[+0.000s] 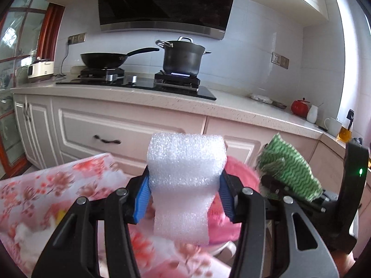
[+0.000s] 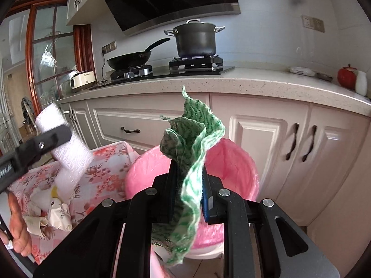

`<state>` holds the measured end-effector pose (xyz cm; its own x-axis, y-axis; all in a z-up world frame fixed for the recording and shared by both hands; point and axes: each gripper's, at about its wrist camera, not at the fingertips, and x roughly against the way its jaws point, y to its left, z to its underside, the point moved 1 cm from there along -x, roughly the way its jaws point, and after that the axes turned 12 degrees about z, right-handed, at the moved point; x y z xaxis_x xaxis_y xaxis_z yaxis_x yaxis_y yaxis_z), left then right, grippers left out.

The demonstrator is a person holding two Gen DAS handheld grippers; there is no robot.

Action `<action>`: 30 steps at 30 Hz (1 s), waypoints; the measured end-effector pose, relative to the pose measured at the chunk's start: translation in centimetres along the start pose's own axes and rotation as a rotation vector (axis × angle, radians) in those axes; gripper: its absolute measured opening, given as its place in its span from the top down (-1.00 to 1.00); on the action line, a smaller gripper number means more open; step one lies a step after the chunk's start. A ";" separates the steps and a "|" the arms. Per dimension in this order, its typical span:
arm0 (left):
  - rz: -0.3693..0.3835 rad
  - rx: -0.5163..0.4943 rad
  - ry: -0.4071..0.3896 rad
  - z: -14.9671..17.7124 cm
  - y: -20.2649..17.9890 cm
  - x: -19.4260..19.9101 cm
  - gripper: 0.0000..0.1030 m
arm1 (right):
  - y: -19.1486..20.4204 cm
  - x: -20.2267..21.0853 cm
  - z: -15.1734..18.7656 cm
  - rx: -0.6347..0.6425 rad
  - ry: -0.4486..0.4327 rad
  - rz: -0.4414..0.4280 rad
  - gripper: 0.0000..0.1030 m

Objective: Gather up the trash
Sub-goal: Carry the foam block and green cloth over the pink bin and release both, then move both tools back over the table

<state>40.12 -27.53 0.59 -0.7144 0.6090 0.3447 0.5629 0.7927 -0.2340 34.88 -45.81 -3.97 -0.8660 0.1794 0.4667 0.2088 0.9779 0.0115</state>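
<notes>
My left gripper is shut on a white foam sheet, held above the edge of the floral table; the sheet also shows in the right wrist view. My right gripper is shut on a green-and-white wavy cloth, held over the bin lined with a pink bag. The cloth also shows in the left wrist view, right of the foam. The pink bin sits behind the foam there.
A table with a floral pink cloth stands left of the bin, with crumpled paper scraps on it. Behind is a kitchen counter with a wok, a pot, and cabinet doors close to the bin.
</notes>
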 end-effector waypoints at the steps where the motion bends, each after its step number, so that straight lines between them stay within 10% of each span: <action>1: 0.003 0.003 -0.002 -0.4 0.0 -0.9 0.03 | -0.1 -0.7 -0.2 0.006 0.003 -0.006 0.62; 14: 0.044 0.072 0.012 -2.2 0.5 -10.2 0.02 | -2.0 -6.6 -2.2 0.019 0.013 -0.028 0.58; 17: 0.021 0.103 0.014 -2.0 1.1 -11.6 -0.06 | -2.3 -7.6 -1.7 0.019 0.026 -0.027 0.27; 19: 0.013 0.121 0.009 -1.9 1.6 -11.7 -0.25 | -2.8 -7.7 -1.4 -0.004 0.019 -0.028 -0.28; 30: -0.029 0.110 -0.027 -1.8 2.4 -7.9 -0.52 | -3.9 -4.1 -0.3 -0.041 -0.013 -0.021 -0.30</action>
<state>47.84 -30.54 -1.10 -0.7412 0.5853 0.3287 0.4940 0.8071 -0.3234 37.80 -50.37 -5.68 -0.8763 0.1602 0.4544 0.2086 0.9763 0.0581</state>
